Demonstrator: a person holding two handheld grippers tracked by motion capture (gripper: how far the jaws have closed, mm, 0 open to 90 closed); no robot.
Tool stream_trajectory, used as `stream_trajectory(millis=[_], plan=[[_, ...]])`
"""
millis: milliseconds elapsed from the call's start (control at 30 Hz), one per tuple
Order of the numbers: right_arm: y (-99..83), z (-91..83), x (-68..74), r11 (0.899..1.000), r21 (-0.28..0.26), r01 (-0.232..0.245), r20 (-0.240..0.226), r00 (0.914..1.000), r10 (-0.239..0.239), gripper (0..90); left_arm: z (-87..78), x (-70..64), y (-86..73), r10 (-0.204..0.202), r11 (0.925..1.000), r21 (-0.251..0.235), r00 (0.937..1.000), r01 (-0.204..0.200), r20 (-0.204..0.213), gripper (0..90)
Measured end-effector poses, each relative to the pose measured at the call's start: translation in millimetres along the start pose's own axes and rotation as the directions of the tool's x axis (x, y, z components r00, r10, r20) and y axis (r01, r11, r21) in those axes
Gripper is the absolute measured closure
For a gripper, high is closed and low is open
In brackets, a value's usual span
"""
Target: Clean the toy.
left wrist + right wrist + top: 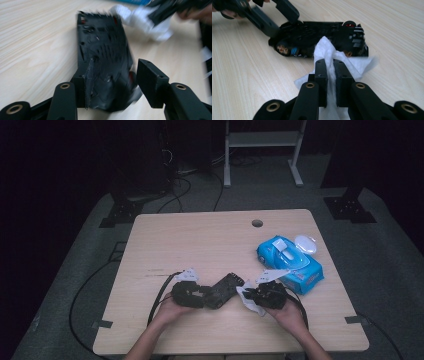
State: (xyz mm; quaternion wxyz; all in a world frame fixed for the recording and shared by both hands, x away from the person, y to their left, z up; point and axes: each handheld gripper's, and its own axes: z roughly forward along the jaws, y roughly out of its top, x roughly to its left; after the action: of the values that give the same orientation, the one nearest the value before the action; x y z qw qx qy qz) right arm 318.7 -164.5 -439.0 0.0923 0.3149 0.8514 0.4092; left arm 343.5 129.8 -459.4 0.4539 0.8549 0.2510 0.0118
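Note:
A black toy car (226,287) lies bottom up on the wooden table (200,245), near its front edge. My left gripper (206,296) holds the car's near end, and in the left gripper view the car (105,45) sits between the spread jaws of that gripper (115,80). My right gripper (330,72) is shut on a white wet wipe (324,48), whose free end touches the side of the car (319,32). In the high view the right gripper (248,295) and the wipe (255,309) are just right of the car.
A blue pack of wet wipes (295,265) with its white lid (305,243) flipped open lies at the right of the table. A cable hole (257,223) is near the far edge. A white frame (262,140) stands on the floor behind.

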Motion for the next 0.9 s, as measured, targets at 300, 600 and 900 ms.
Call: stream_trajectory(millis=[300, 600, 900], plan=[[39.3, 14.3, -17.6, 0.998, -0.066, -0.011, 0.029, 0.9995, 0.013, 81.2, 3.0, -2.3, 1.0, 0.029, 0.9996, -0.005, 0.9994, -0.029, -0.018, 44.6], [39.1, 38.2, -26.1, 0.999, 0.023, -0.028, 0.036, 0.999, 0.028, 81.1, -0.2, -3.8, 1.4, 0.073, 0.9973, -0.007, 0.9957, -0.073, -0.057, 31.8], [26.0, 34.7, -19.8, 0.999, 0.014, -0.029, 0.024, 0.9993, 0.029, 81.0, 0.7, -5.9, 1.8, 0.111, 0.9932, -0.023, 0.9871, -0.114, -0.116, 19.4]])
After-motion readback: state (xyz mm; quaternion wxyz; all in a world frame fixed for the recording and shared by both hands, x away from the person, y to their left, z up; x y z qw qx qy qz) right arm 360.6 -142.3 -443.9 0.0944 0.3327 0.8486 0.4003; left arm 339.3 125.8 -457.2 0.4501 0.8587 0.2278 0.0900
